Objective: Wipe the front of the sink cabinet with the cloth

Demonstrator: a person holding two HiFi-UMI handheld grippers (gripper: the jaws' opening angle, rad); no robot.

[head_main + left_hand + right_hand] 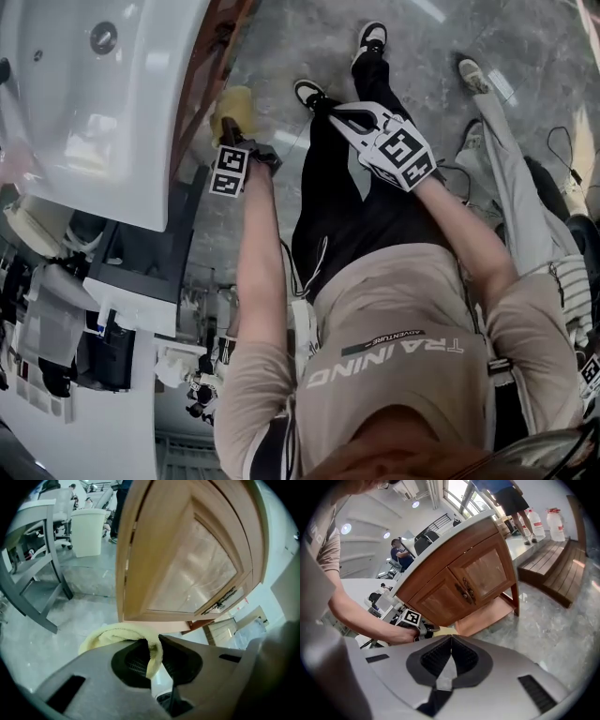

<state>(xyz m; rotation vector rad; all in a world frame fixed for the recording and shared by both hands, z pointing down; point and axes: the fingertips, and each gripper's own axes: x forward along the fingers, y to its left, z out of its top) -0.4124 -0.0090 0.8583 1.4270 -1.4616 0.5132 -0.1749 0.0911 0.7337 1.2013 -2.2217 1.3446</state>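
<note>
Grey stone floor (84,581) lay underneath. At six o'clock the left gripper (157,639) pinched the yellow cloth (115,637), just below the wooden cabinet door (187,573); the right gripper (451,637) hung closed, empty. Pressing the cloth flat and sweeping along the panel would probably clean best.

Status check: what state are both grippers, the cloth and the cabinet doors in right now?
left gripper: shut on cloth
right gripper: shut, empty
cloth: bunched, by the lower edge of the cabinet, contact unclear
cabinet doors: both closed
</note>
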